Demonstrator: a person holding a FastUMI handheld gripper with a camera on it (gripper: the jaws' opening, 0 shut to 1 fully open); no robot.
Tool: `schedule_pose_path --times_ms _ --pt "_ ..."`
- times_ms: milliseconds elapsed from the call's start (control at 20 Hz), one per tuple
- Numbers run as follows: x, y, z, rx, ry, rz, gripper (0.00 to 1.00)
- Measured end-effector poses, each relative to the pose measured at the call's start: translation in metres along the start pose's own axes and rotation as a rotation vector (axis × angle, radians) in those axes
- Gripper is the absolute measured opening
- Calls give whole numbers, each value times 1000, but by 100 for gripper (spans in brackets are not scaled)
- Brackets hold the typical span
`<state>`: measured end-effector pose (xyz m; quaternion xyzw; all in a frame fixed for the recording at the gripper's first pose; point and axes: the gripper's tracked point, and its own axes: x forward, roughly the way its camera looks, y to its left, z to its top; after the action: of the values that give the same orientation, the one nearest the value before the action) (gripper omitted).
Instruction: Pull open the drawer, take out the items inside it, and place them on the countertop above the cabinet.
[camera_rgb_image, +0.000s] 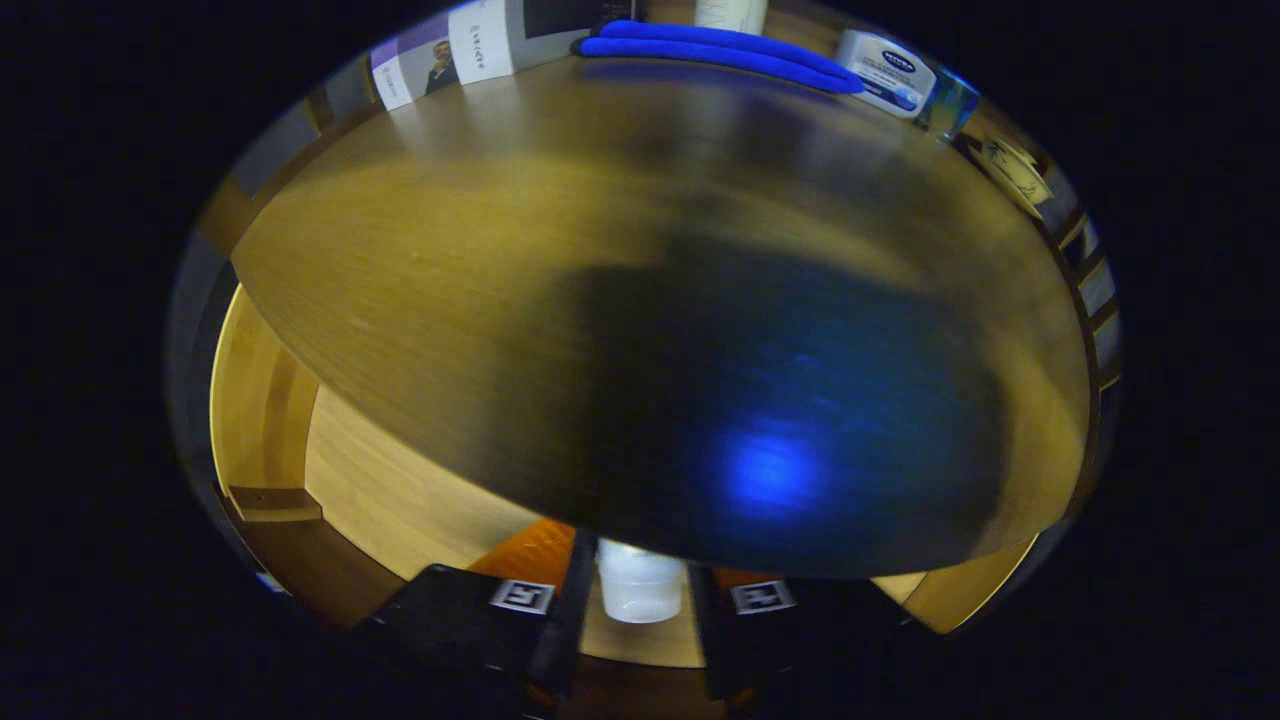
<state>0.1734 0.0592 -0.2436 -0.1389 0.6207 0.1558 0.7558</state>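
Two fingers of hand-held gripper (640, 600) clamped on white cup (640, 585); "NIVEA" jar (888, 72) on countertop (450, 280).

Dim warm light, motion-blurred countertop (420, 260), broad shadow with blue glare, fisheye bending at edges

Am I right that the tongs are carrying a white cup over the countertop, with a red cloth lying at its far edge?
Not quite: the cloth at the far edge of the countertop is blue, not red, as the gripper view shows. The rest holds: the tongs have the white cup between them.
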Motion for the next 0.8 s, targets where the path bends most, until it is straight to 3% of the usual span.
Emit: schedule_pose_path --times_ms 200,800 --pt "-9 12 -10 -85 2 30 39" --pt "-103 43 -29 -109 -172 165 39"
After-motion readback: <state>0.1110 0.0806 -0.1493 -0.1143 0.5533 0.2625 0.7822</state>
